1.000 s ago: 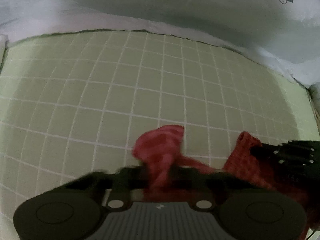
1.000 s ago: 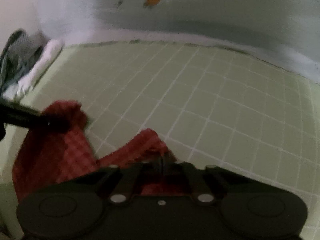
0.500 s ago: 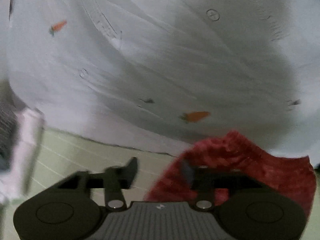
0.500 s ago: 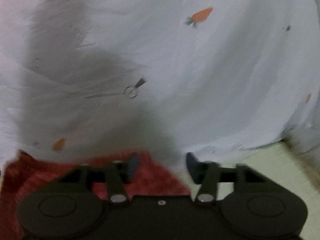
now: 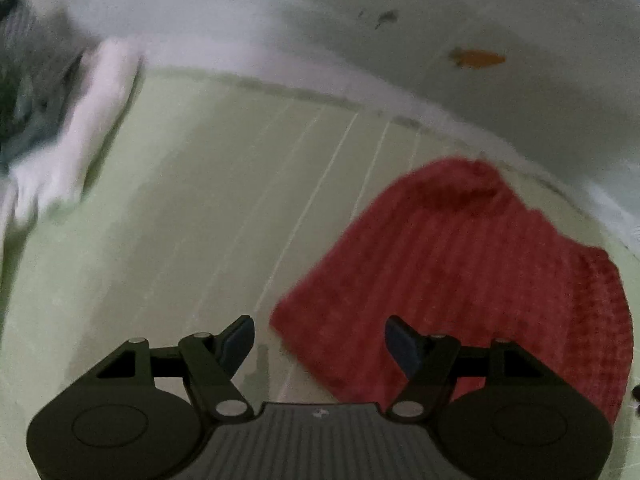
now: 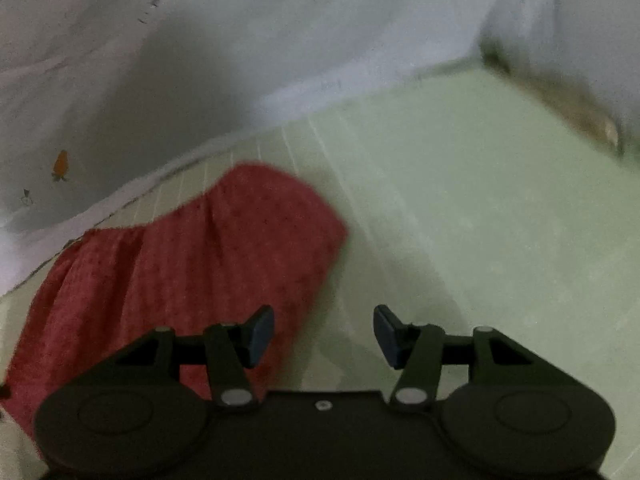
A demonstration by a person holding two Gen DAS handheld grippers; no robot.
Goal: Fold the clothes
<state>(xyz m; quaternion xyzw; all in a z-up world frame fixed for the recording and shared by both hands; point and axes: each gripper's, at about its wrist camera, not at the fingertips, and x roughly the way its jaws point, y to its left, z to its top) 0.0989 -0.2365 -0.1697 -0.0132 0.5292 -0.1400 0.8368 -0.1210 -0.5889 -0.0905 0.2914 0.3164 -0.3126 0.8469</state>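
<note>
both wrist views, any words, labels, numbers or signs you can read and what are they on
None can be read.
Pale sheet: an orange carrot print and small dark marks, too blurred to read as text.
Left gripper: a tiny pale mark on its ribbed body, too small to read.
Red cloth and green checked cover: no text.

Red checked cloth [image 5: 472,264], pale green sheet [image 5: 200,208] with white grid, white backdrop [image 6: 280,32] with orange carrots
</note>
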